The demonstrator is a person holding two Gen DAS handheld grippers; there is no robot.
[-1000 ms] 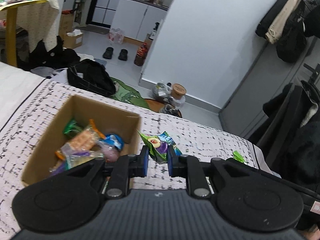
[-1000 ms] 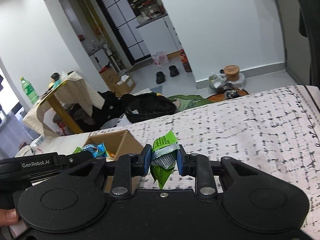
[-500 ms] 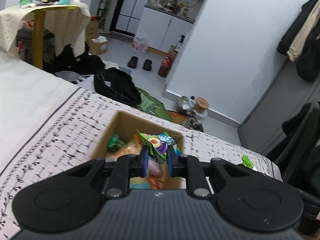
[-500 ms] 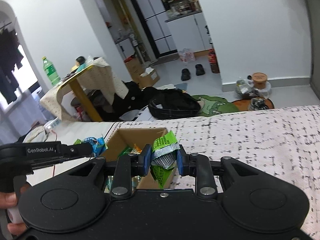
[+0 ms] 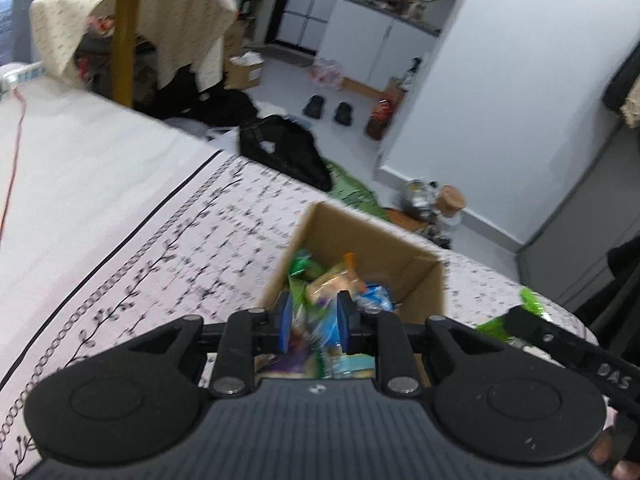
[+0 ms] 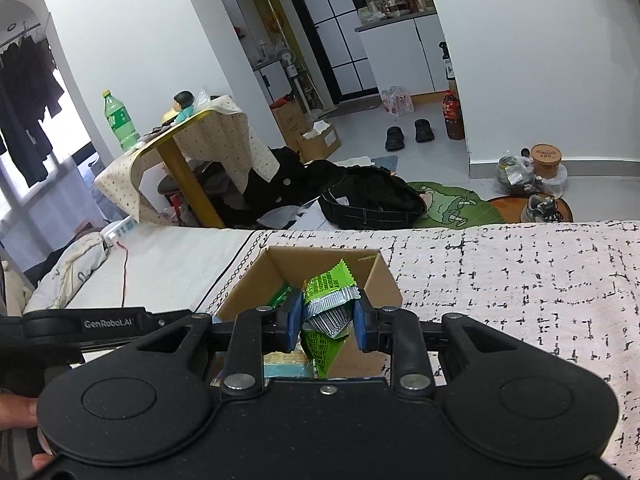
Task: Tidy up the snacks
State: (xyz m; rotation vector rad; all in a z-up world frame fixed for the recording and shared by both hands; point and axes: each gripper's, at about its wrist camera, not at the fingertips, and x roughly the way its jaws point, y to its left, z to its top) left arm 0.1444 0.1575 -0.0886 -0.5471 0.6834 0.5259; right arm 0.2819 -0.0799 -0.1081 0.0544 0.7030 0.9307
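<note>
The green packet you are carrying in the right gripper is hanging directly over the open box, its long axis running roughly up and down between the blue pads, which are pinching it across the silver barcode band. So the box is lying straight below and slightly ahead of your right fingers; a release should, I judge, be dropping it inside rather than on the bedspread. Your left gripper is also sitting over the box, near its close edge; its pads are standing apart, and the blur is making it impossible for you to tell whether they are pinching the purple-and-blue wrapper seen between them or whether it is lying loose below. The left view is showing you the snacks piled inside, which the right view is mostly hiding behind the packet. The right view is showing the box's far wall and the left handle at its left side.
</note>
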